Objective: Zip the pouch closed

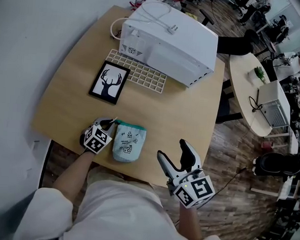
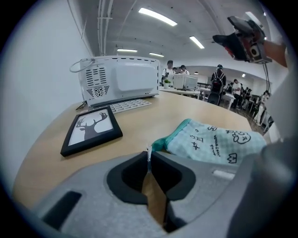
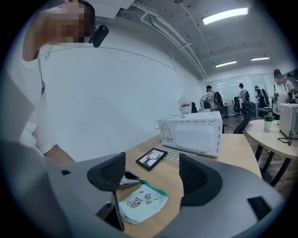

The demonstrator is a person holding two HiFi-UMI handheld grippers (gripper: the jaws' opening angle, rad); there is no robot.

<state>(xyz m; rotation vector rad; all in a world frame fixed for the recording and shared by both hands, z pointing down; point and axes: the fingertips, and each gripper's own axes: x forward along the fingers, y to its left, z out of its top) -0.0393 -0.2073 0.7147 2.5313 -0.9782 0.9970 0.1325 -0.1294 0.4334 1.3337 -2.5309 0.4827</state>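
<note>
Pouch [image 1: 129,143]: soft checked teal fabric, rounded; left tool [image 1: 111,123] pinching zip tab [image 2: 148,151].

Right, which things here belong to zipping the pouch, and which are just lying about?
Job: pouch; zip tab; left gripper, shut on the tab; right gripper, open.
Lying about: microwave; keyboard; picture.
</note>
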